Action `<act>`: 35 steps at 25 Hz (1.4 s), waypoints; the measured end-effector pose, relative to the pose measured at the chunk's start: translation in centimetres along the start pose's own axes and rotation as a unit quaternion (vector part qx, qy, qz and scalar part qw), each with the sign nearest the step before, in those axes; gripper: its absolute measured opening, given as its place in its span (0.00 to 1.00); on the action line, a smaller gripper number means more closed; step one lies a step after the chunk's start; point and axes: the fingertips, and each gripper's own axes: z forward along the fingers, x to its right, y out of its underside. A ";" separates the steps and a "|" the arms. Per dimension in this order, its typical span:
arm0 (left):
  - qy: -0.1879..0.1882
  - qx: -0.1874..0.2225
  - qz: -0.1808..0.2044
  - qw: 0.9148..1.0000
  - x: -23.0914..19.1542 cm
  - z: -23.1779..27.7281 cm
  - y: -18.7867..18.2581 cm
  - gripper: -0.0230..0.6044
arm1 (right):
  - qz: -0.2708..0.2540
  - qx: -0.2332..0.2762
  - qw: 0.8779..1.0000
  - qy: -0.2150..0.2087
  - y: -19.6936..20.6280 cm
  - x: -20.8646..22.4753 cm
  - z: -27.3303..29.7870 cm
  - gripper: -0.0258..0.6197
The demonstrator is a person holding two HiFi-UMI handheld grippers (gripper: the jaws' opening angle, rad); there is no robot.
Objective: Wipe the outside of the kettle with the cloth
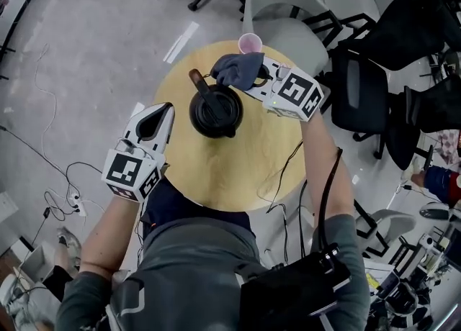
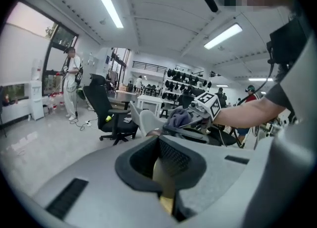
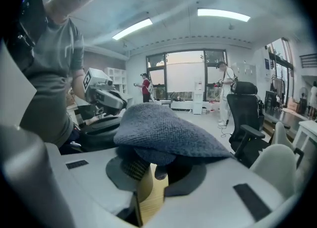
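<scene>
- Head view: the kettle (image 1: 215, 110) stands on the round surface (image 1: 230, 171), with the cloth (image 1: 238, 69) at its far side.
- The right gripper's (image 1: 258, 78) fingers clamp the cloth, which hides their tips.
- The left gripper's (image 1: 165, 110) fingers are together and empty, near the kettle.

Bright ceiling strips (image 2: 110, 8) light evenly; fisheye edges darken, foreground seemingly soft.

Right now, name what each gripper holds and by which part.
Right gripper pinches the cloth by a bunched fold underneath; left gripper holds nothing.
</scene>
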 end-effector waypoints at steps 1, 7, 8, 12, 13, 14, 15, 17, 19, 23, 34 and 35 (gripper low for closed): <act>-0.001 -0.002 0.010 1.000 -0.2 0.3 0.1 0.05 | 0.000 -0.002 1.000 -0.002 0.3 0.2 0.5 0.17; -0.001 -0.001 -0.025 1.000 -0.8 1.2 1.4 0.05 | 0.021 0.002 0.999 -0.027 2.2 0.9 2.1 0.17; 0.000 -0.003 -0.025 1.000 -0.9 1.5 1.6 0.05 | 0.021 0.000 0.999 -0.029 2.5 1.2 2.3 0.17; -0.003 -0.008 -0.027 1.000 -1.1 2.2 2.8 0.05 | 0.027 -0.010 0.999 -0.040 5.1 1.6 3.8 0.17; -0.003 -0.009 -0.028 1.000 -1.1 2.4 3.1 0.05 | 0.031 -0.012 0.999 -0.042 5.9 1.5 4.1 0.17; -0.002 -0.009 -0.028 1.000 -1.1 2.6 3.4 0.05 | 0.034 -0.013 0.998 -0.043 6.7 1.6 4.4 0.17; -0.002 -0.010 -0.029 1.000 -1.1 2.8 3.7 0.05 | 0.038 -0.013 0.998 -0.043 7.4 1.6 4.8 0.17; -0.003 -0.014 -0.028 1.000 -1.2 3.1 4.5 0.05 | 0.043 -0.012 0.998 -0.044 8.6 1.7 5.5 0.17; -0.006 -0.017 -0.029 0.999 -1.2 3.3 5.3 0.05 | 0.046 -0.013 0.998 -0.044 9.8 1.7 6.1 0.17; -0.010 -0.016 -0.059 0.998 -1.3 3.6 6.3 0.05 | 0.038 -0.032 0.998 -0.041 11.6 1.8 6.7 0.17; -0.017 -0.025 -0.049 0.998 -1.4 3.8 7.9 0.05 | 0.018 -0.069 0.997 -0.032 13.7 1.9 7.9 0.17; -0.018 -0.026 -0.049 0.998 -1.4 3.8 8.0 0.05 | 0.022 -0.069 0.997 -0.030 13.9 2.0 7.9 0.17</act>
